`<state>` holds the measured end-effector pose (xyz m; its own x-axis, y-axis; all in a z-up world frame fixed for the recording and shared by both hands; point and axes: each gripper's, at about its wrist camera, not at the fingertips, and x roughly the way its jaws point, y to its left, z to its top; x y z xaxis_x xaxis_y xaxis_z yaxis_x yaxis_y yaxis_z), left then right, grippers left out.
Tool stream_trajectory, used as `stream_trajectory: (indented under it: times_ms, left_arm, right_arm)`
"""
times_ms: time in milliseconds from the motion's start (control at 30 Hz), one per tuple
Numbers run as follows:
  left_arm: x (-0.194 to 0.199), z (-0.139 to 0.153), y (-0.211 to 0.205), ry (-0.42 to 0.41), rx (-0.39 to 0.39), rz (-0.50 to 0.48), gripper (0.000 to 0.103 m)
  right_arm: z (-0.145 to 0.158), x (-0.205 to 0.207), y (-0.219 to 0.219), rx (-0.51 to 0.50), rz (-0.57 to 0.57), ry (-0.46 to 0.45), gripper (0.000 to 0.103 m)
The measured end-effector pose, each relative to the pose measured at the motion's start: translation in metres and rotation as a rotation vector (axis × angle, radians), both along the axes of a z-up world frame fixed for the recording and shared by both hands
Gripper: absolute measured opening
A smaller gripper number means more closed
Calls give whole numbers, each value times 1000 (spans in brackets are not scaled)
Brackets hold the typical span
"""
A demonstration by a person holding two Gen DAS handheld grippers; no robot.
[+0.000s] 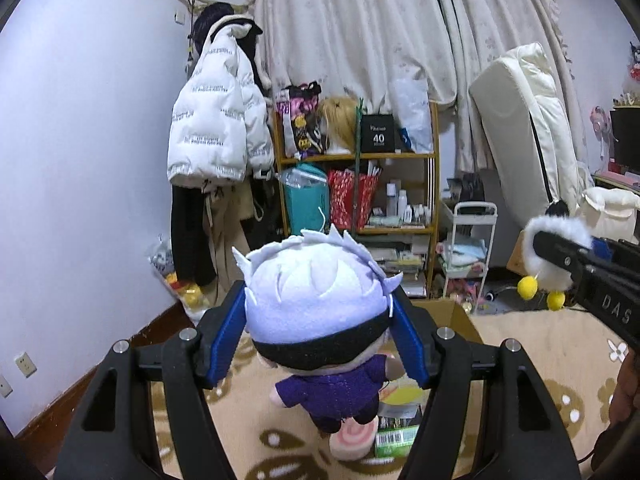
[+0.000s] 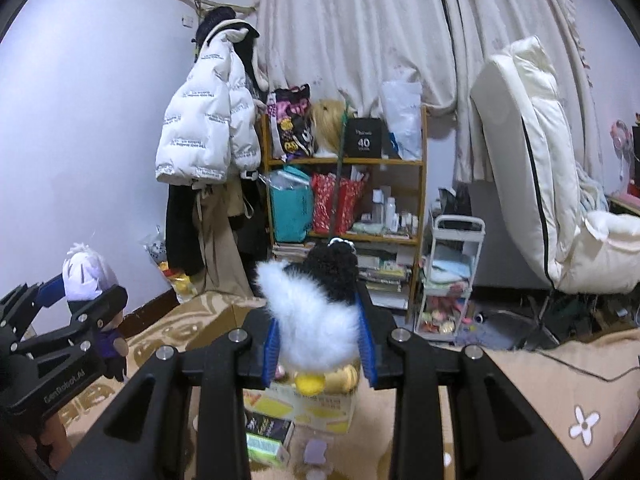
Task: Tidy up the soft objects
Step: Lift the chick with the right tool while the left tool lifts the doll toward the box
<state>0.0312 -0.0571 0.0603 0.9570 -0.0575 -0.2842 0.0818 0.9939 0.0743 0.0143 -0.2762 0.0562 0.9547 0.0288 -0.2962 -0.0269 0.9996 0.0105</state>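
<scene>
Cluttered bedroom corner sets the scene: a patterned beige carpet point(image 1: 540, 352) underfoot, with a cardboard box point(image 1: 448, 312) standing open on it just ahead of both tools.

Closest in, the left hand-held gripper point(image 1: 316, 340) pinches a white-haired doll point(image 1: 316, 292) by the head, its blue pads point(image 1: 224, 344) pressed to either side of the black blindfold band, so the purple-clad body dangles free above the carpet. The right hand-held gripper point(image 2: 320, 344) is likewise closed on a white fluffy plush point(image 2: 316, 320) with a black woolly head and small yellow pompoms hanging below it; this toy is also lifted clear. From the left wrist view the fluffy plush sits off to the right, well apart from the doll.

Below the toys, the right wrist view shows the cardboard box already holding a yellowish soft thing, with a small green packet point(image 2: 264, 444) lying on the carpet just beside it. Further out stand a wooden shelf point(image 2: 348, 160) crammed with bags and bottles, a white puffer jacket point(image 2: 204, 120) hung beside it, pale curtains point(image 2: 360, 32), and a folded cream mattress point(image 2: 532, 168) leaning at right.

Both toys look mid-carry, so the step in hand seems to be transport toward the box. The next move probably calls for bringing each tool over the opening in turn, lowering it, and releasing without snagging the pompoms.
</scene>
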Motion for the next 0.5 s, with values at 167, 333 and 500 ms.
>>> stream_trajectory:
  times_ms: [167, 333, 500]
  left_arm:
    - [25, 11, -1, -15, -10, -19, 66]
    - [57, 11, -2, -11, -11, -18, 66]
    - [83, -7, -3, 29, -11, -22, 66]
  right_arm:
    - [-3, 18, 4, -23, 13, -5, 34]
    - [-13, 39, 5, -25, 37, 13, 34]
    - [-29, 65, 3, -22, 48, 54, 35]
